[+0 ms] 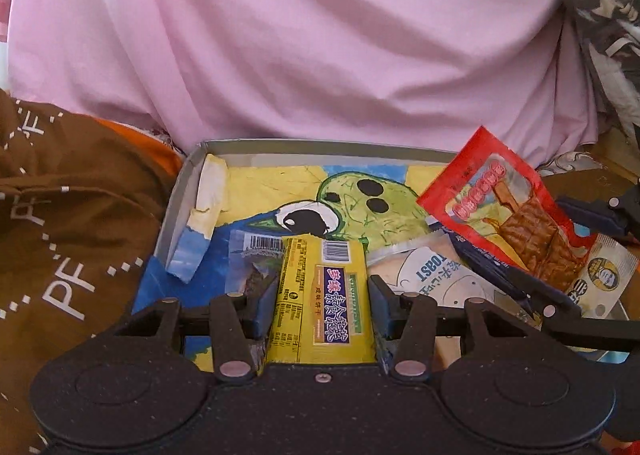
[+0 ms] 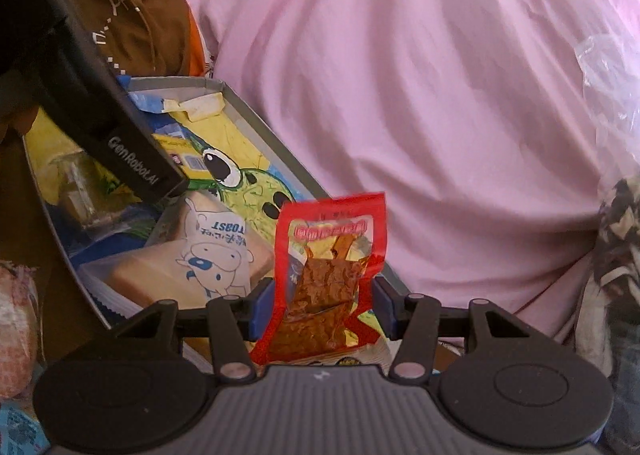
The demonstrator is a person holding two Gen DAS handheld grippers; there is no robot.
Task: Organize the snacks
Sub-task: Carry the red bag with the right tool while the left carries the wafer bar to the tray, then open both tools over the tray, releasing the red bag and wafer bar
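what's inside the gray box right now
The gray box holds a yellow cracker pack, a toast packet and a clear-wrapped snack over a cartoon drawing. Anything beneath them is covered.

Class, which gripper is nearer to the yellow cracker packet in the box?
Left. The left gripper has the yellow cracker packet between its fingers; the right gripper is across the box, around the red snack packet.

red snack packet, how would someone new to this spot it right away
Find the shallow grey box lined with a green cartoon drawing. Above its right end, the right gripper holds the red snack packet, the only red wrapper, showing brown pieces through a clear window.
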